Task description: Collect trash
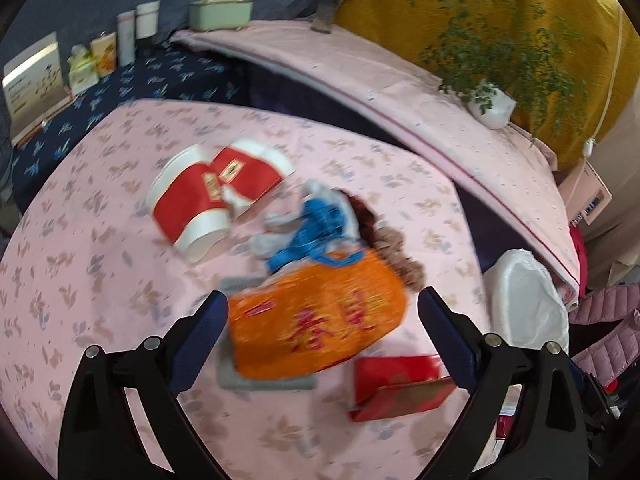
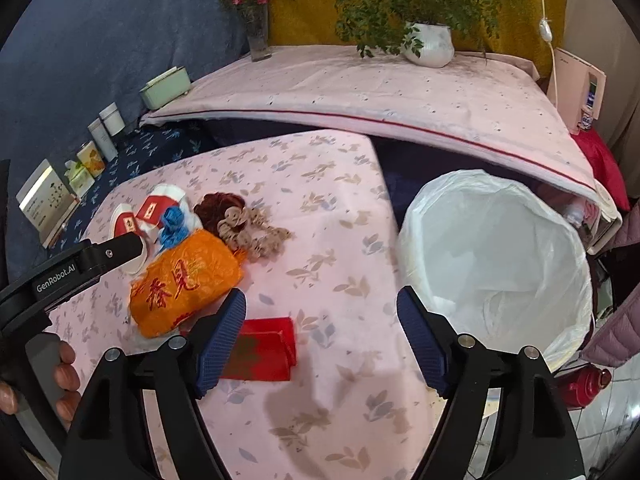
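We see the left tongs (image 1: 322,312) apart over the orange bag (image 1: 316,320) on the surface (image 1: 100,280). The right tongs (image 2: 322,312) gape above a red box (image 2: 260,354), bin (image 2: 496,264) right.

A pink floral tablecloth (image 2: 340,240) covered the table across the frame's middle. Behind it, a pale pink cloth (image 2: 360,92) lay over a higher ledge, with a white-potted plant (image 2: 430,44) at upper right and a flower vase (image 2: 258,36) at upper centre. A green box (image 2: 166,86) sat left of the vase. Down the left edge stood two white canisters (image 2: 107,126), small boxes (image 2: 86,166) and a card (image 2: 46,200) on dark blue cloth (image 2: 160,144).
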Demonstrator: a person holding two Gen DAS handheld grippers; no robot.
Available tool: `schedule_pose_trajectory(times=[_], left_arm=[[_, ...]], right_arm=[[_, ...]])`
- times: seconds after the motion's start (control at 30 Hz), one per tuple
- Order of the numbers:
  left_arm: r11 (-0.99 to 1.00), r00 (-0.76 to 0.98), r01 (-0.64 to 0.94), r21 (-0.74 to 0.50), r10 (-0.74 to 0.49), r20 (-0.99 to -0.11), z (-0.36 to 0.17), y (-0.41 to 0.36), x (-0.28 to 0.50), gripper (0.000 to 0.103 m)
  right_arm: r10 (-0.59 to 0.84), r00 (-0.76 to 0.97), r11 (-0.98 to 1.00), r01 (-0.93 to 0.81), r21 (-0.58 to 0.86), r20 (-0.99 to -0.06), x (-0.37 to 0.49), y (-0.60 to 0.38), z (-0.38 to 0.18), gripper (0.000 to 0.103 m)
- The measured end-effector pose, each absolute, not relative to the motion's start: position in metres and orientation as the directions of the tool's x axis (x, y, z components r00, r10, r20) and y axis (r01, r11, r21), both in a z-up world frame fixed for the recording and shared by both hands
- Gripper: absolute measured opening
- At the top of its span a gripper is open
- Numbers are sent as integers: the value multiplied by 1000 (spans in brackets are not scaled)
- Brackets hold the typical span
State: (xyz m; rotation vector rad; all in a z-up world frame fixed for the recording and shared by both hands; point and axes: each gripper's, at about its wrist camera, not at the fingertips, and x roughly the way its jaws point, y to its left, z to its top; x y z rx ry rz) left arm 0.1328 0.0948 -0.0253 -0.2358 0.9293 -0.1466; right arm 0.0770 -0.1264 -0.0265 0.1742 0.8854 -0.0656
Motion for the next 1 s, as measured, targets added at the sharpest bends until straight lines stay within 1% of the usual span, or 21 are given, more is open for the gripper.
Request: schedule_pose_trajectory(times=[0.1,0.27,0.4,0.47,0.53,0.57,0.6,0.67,0.73,0.77,0.8,0.83,0.9,0.93,1.0], left_arm=[[960,563,2,-279,-232,-793,-42,113,131,91],[947,524,7,-322,-278,-805,-62,122,132,89],[932,485,34,-361,-332,-809,-74,117,134,75],[928,468,52,-368,-348,-812,-79,113,135,66],[927,457,74,-367,-358,-814,-81,108,135,53],[928,454,87,-362,-361,-815,-81,105,135,50],[929,454,96,-358,-361,-815,-81,104,135,43],[930,451,115,-350,-362,-816,-80,100,135,37],[927,450,126,-352,-370,-813,-78,99,135,29],[926,450,133,-354,-374,-811,-77,98,135,28],[925,453,140,-354,-378,-808,-75,97,134,24],[923,453,150,-354,-382,-805,-73,95,133,21],[920,453,169,-354,-392,-801,-70,93,132,17],[917,455,177,-357,-398,-797,-67,92,131,16],[914,460,186,-361,-406,-789,-63,90,130,16]], right_arm=[[48,604,984,106,140,-795,78,-113,-44,75],[62,574,988,81,132,-816,78,-95,-63,75],[63,565,989,74,127,-823,82,-92,-69,75],[65,561,989,74,128,-825,84,-93,-72,75],[66,555,989,73,127,-829,87,-94,-76,75],[68,553,989,72,129,-830,88,-94,-77,75],[71,550,989,72,131,-832,89,-94,-79,75],[79,544,988,66,136,-835,90,-94,-82,75],[86,536,989,57,138,-840,92,-94,-84,73],[90,533,989,50,138,-841,93,-93,-85,70],[93,530,990,44,137,-843,93,-92,-86,65],[96,526,990,36,135,-845,94,-91,-86,62],[102,517,991,21,132,-850,96,-88,-88,53],[107,513,991,15,133,-852,96,-87,-88,50],[113,506,991,3,133,-855,96,-85,-89,39]])
